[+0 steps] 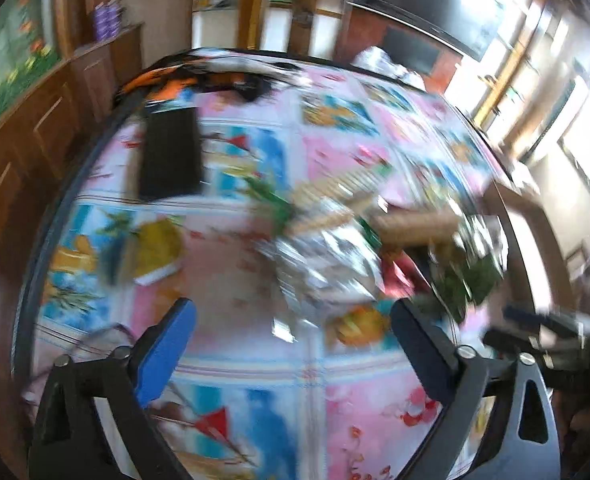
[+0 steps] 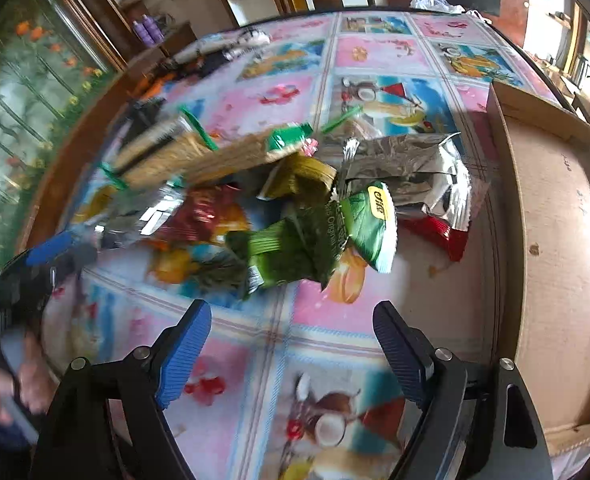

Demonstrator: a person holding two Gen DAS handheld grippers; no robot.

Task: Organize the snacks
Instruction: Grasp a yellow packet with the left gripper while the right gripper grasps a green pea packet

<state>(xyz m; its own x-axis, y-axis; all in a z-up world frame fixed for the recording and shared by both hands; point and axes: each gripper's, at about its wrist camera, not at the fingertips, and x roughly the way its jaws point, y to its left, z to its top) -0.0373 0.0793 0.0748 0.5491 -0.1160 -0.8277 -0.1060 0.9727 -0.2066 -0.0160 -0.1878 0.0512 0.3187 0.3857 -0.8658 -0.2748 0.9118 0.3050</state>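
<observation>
A pile of snack packets lies mid-table on a bright patterned cloth. In the right wrist view I see green packets (image 2: 315,240), a silver foil bag (image 2: 411,172), a red packet (image 2: 439,236), a dark red bag (image 2: 203,216) and long tan cracker packs (image 2: 215,156). My right gripper (image 2: 291,344) is open and empty, just short of the green packets. In the blurred left wrist view my left gripper (image 1: 295,340) is open and empty, short of the silver bag (image 1: 327,260). A yellow packet (image 1: 155,248) lies apart to its left. The left gripper (image 2: 51,256) also shows in the right view.
An open cardboard box (image 2: 563,240) stands along the table's right side, also in the left view (image 1: 523,216). A black flat object (image 1: 171,156) lies at the far left of the table. A white plastic bag (image 2: 435,2) sits at the far edge. Wooden cabinets surround the table.
</observation>
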